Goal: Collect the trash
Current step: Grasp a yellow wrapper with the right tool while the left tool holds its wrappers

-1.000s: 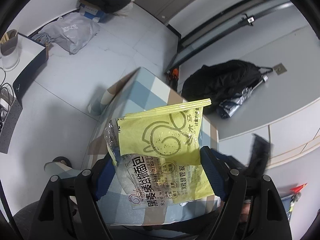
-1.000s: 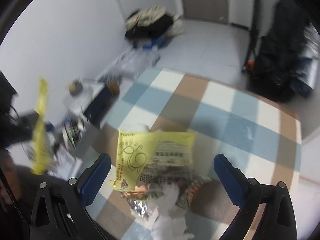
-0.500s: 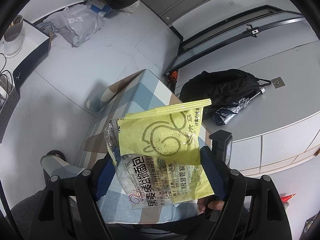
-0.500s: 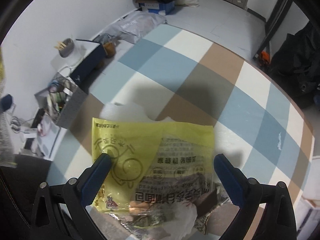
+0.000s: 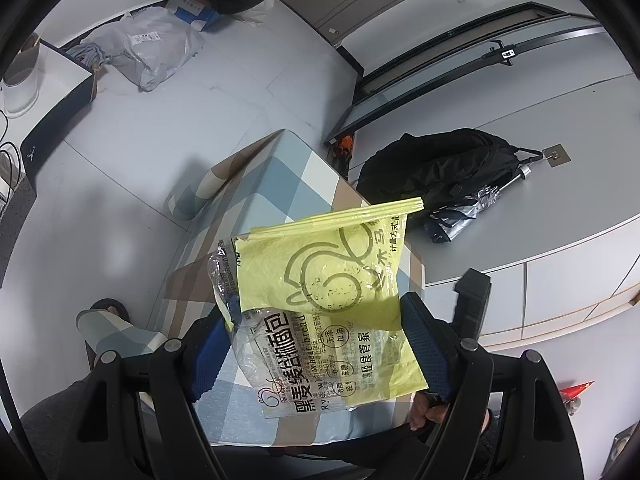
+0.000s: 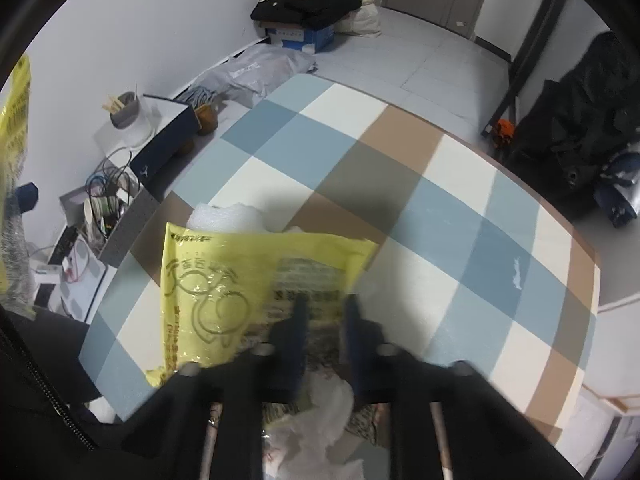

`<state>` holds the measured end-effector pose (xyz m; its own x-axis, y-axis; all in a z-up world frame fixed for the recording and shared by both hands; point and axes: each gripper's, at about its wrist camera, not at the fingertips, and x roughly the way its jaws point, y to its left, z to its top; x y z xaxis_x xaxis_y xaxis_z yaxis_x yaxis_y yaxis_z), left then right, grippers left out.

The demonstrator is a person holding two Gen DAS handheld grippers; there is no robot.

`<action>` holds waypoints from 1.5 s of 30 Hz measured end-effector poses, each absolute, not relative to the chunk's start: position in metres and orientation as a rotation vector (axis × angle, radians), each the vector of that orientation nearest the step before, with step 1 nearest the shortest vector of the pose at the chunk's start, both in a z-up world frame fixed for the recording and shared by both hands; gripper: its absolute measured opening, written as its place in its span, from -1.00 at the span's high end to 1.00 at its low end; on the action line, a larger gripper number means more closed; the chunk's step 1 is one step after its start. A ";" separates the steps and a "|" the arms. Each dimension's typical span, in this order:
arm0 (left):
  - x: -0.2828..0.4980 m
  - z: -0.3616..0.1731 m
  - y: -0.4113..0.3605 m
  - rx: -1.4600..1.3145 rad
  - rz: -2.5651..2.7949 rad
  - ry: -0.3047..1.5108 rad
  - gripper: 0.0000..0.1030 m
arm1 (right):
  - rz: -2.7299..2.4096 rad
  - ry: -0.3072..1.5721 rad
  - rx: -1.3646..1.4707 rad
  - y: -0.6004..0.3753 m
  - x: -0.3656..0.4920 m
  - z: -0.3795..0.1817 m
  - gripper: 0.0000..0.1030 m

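The left gripper (image 5: 316,344) is holding a yellow bread bag (image 5: 320,280) up in the air over the checked table (image 5: 280,184), its fingers pressing the bag's sides, likely so trash can go in. The right gripper (image 6: 325,312) is closing its fingers on a second yellow wrapper (image 6: 224,280) lying near on the table, beside white foam (image 6: 228,216). Only the right view is showing this pile. Only the left view is showing the held bag's print.
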<state>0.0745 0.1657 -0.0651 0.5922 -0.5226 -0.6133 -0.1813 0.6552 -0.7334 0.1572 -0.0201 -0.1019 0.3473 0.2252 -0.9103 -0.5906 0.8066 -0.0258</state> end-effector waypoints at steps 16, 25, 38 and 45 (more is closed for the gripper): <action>0.072 -0.069 0.158 -0.856 -0.207 0.957 -0.51 | 0.600 1.066 -0.164 -0.059 0.165 -0.082 -0.14; 0.078 -0.071 0.154 -0.861 -0.222 0.968 -0.51 | 0.679 1.179 -0.015 -0.062 0.195 -0.114 0.21; 0.080 -0.070 0.147 -0.828 -0.217 0.969 -0.51 | 0.731 1.195 0.153 -0.089 0.190 -0.108 0.95; 0.081 -0.064 0.134 -0.781 -0.211 0.951 -0.51 | 0.734 1.037 0.203 -0.121 0.161 -0.057 0.95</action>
<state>0.0805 0.1336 -0.0642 0.5838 -0.4858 -0.6505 -0.1657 0.7131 -0.6812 0.1609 -0.1207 -0.0566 0.2978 0.6395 -0.7087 -0.4561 0.7475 0.4829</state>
